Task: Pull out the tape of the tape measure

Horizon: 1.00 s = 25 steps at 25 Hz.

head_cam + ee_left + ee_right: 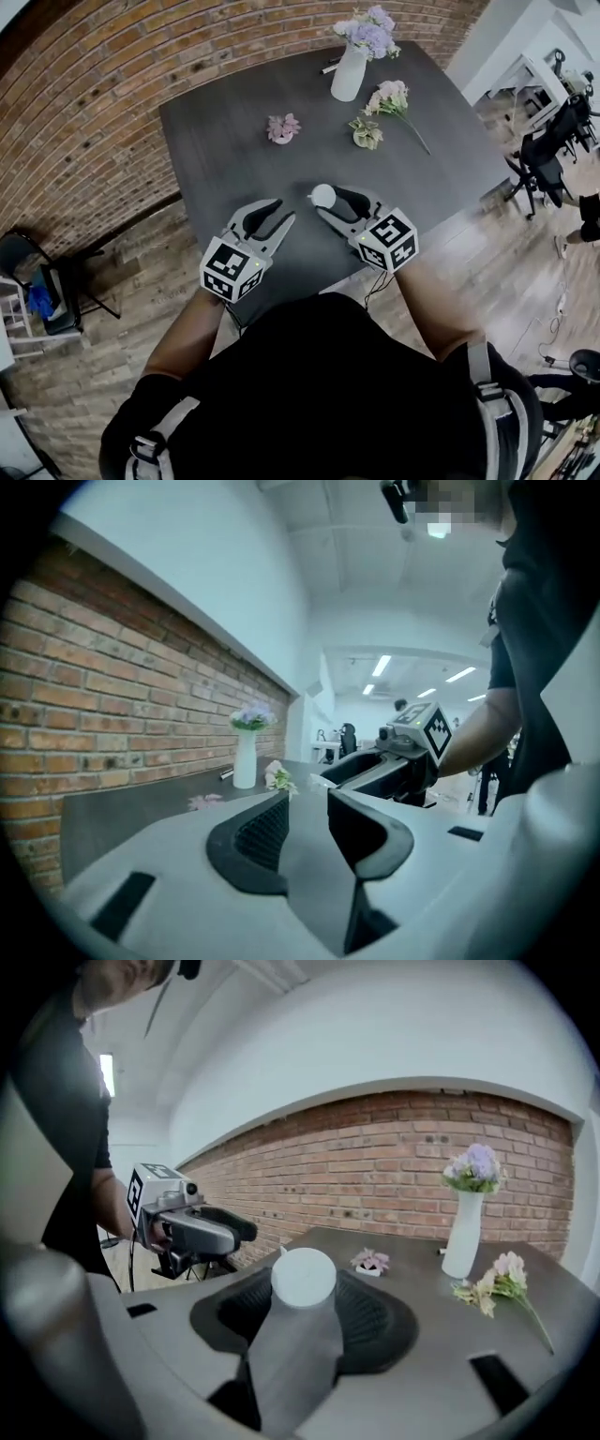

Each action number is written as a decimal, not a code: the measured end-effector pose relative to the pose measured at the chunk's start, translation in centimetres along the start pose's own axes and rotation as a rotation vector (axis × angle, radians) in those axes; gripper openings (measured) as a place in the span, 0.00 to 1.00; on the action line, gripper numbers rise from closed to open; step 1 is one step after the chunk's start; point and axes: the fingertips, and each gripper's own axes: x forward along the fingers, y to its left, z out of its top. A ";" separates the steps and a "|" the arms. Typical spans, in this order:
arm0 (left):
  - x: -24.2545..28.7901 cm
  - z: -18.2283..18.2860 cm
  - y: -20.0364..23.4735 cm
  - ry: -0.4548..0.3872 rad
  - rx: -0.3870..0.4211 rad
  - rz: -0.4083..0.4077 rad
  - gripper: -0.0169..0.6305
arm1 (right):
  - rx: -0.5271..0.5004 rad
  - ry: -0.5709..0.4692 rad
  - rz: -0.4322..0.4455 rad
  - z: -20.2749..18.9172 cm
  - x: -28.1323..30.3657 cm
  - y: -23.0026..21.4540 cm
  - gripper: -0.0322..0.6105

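Right gripper clamps the round white tape measure over the table — left gripper jaws apart, empty.

You'll find no readable words, numbers or brands; only wordless square markers on your left gripper and right gripper, near six o'clock.

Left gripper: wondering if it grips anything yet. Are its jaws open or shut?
Open: the left gripper shows its jaws apart, with nothing between them.
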 end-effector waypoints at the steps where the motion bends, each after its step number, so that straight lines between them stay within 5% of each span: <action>1: 0.1 0.6 -0.8 -0.003 0.040 -0.024 0.22 | -0.013 -0.017 0.007 0.7 -0.5 0.7 0.38; 5: 0.0 2.1 -2.7 -0.019 0.157 -0.077 0.24 | -0.085 -0.068 0.032 2.7 -2.1 3.6 0.37; 13: -1.4 2.0 -5.4 0.013 0.220 -0.239 0.23 | -0.163 -0.062 0.092 2.6 -3.9 7.1 0.37; 17: -1.9 1.8 -6.9 0.021 0.270 -0.301 0.08 | -0.165 -0.065 0.084 2.6 -4.4 7.7 0.37; 21: -1.6 2.0 -7.0 -0.005 0.252 -0.282 0.05 | -0.146 -0.072 0.068 2.6 -5.0 7.3 0.37; 25: -1.7 3.3 -2.8 -0.088 0.160 -0.090 0.04 | -0.047 -0.128 -0.081 3.0 -6.0 3.3 0.37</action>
